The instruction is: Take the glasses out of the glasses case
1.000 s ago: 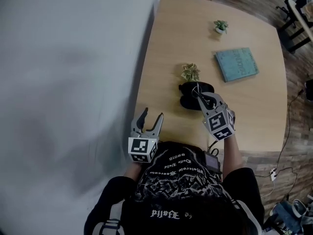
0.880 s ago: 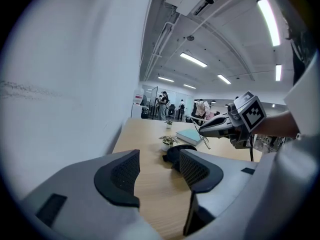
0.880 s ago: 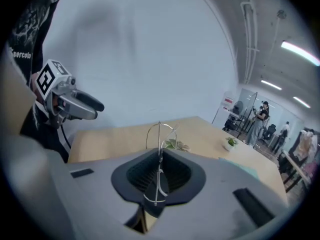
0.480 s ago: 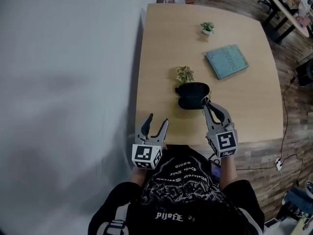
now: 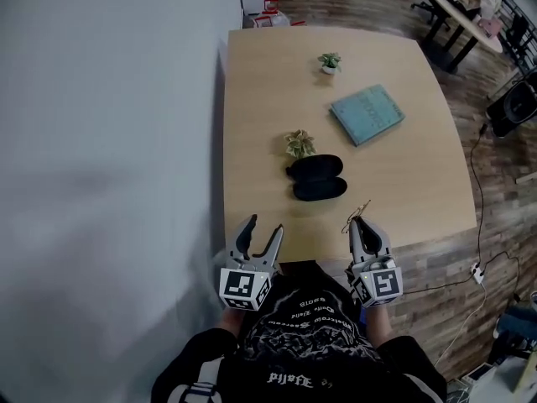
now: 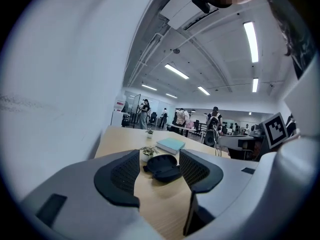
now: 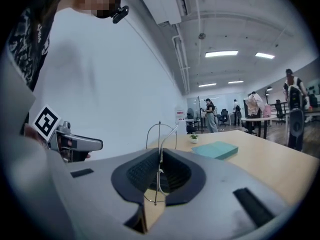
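1. Glasses: a thin wire frame, pinched in the right gripper, whose jaws are nearly together on the wire. In the right gripper view the frame stands upright between the pads. It hangs over the near edge of the table, toward the near right corner and well apart from the case. Judgement: the removal step looks done, and the narrow pinch suits so slight a frame.
2. Left gripper: its jaws stand wide apart with nothing between the pads. It hovers at the near edge, left of the person. Judgement: it is free to steady the case.
3. Marker cube: it carries square black-and-white patterns only, with no words.
4. Shirt: it bears gothic lettering, seen upside down and not reliably readable.
5. Glasses case: dark and open, with both shells facing up. It lies on the nearer half, about midway between the left and right edges. No brand shows on it.
6. Potted plant: it stands just beyond the case.
7. Book: teal, lying toward the right edge. Its cover print is too faint to read.
8. Small plant: it stands near the far edge.
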A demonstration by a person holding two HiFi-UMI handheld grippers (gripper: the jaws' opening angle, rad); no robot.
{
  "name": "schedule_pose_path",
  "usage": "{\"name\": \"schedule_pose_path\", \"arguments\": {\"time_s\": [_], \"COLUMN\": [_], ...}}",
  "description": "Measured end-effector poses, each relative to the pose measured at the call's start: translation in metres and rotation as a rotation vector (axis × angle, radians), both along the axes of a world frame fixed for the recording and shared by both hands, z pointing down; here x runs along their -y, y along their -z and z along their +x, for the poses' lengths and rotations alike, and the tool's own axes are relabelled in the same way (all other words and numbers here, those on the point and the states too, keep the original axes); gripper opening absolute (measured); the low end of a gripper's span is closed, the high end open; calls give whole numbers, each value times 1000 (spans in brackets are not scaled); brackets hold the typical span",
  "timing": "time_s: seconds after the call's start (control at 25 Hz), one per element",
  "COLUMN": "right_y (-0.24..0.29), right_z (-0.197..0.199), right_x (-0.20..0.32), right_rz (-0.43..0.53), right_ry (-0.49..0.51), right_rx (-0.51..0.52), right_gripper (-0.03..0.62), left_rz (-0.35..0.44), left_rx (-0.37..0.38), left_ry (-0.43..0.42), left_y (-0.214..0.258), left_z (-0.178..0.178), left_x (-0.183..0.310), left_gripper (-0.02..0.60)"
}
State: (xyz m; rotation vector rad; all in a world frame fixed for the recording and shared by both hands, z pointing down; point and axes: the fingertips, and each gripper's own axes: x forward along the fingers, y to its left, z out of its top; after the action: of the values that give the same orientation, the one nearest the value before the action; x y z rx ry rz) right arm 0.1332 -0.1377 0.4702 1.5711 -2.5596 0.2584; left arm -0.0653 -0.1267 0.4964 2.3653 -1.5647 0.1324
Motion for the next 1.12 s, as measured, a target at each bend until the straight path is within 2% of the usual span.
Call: {"name": "schedule_pose_path", "arguments": {"time_s": [0.28,0.76,0.84,0.96,1.12], "right_y": [-11,-2,-2,-6,-7], "right_z": [5,-10,-13,-16,-16], "right_x": [-31,-32,-31,-31,-30], "right_rz": [-8,34,36,31,27], "right_ry": [-91,-55,-47,-37,-33], "right_rx": [16,-26,-32,-44,-52], "right_gripper": [29,29,29,29,29], "left_rz": [19,53,58,70,65], "left_rx": [10,-2,3,25,-20], "left_ry": [-53,-84,-75,-59,-61], "left_y": [3,14,14,13,14], "left_z": [8,9,8,9,11], "left_x": [-14,-21,-21,-21,-20], "left_gripper": [255,247,227,134,58]}}
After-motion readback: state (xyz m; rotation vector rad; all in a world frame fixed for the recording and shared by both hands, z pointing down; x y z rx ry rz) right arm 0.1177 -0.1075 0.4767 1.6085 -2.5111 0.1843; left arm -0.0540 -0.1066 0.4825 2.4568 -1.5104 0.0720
